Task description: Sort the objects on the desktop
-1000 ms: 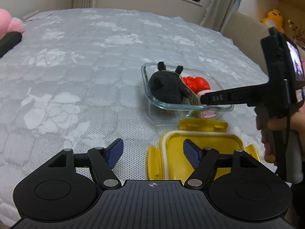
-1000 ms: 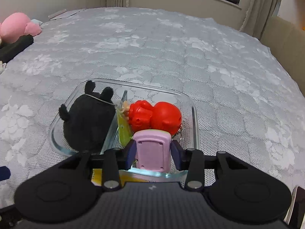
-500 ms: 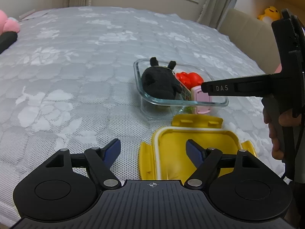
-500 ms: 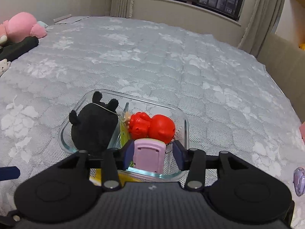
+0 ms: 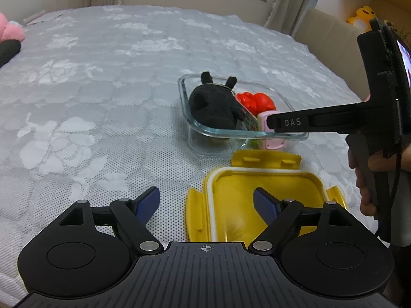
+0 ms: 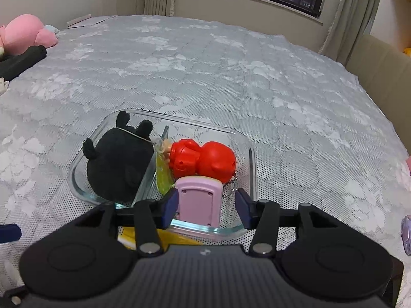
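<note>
A glass container (image 6: 253, 159) on the bedspread holds a black plush toy (image 6: 118, 161), a red plastic toy (image 6: 205, 157) and a yellow-green packet (image 6: 161, 172). A pink device (image 6: 199, 200) leans inside its near wall. My right gripper (image 6: 205, 204) is open around the pink device; the left pad is close to it, the right pad stands apart. In the left wrist view the container (image 5: 185, 97) sits ahead with the right gripper's finger (image 5: 308, 122) over its rim. My left gripper (image 5: 206, 201) is open and empty above the yellow lid (image 5: 262, 195).
A pink plush and a black object (image 6: 20, 43) lie at the far left of the bed. A small purple item (image 6: 407, 233) lies at the right edge. A beige headboard (image 6: 380, 64) and a window stand beyond. A yellow plush (image 5: 363, 14) sits on a shelf.
My right gripper's jaws have opened off the pink device, which now rests in the container. The left gripper has drawn back slightly and stays open.
</note>
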The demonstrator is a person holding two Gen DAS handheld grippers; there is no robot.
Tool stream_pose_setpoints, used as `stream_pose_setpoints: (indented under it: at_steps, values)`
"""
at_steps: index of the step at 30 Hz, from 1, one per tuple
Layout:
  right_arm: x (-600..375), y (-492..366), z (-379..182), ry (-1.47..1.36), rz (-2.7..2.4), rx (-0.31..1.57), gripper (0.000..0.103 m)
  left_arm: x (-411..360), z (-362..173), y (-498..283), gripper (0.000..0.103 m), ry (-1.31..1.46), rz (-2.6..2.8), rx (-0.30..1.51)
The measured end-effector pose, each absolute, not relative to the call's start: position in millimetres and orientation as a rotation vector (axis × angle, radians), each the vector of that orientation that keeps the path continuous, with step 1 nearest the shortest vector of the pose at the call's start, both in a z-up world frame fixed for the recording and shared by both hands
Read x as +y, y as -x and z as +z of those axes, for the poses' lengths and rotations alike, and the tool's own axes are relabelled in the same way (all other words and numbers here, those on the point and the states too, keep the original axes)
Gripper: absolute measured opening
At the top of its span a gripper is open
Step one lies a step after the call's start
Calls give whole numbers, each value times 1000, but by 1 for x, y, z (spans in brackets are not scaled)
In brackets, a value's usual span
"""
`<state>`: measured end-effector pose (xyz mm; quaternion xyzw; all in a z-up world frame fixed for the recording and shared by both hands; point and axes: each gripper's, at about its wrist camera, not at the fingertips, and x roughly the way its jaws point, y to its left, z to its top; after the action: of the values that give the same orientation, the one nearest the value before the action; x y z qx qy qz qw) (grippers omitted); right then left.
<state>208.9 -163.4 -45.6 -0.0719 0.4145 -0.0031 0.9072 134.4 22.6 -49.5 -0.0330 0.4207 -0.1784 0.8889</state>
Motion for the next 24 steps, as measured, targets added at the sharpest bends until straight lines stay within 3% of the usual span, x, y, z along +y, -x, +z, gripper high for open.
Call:
stream_pose_setpoints:
  at_steps: [24]
  values:
    - [-165,-222,-64,112,1,882,54,21,-64,-143,85,68,-374,913]
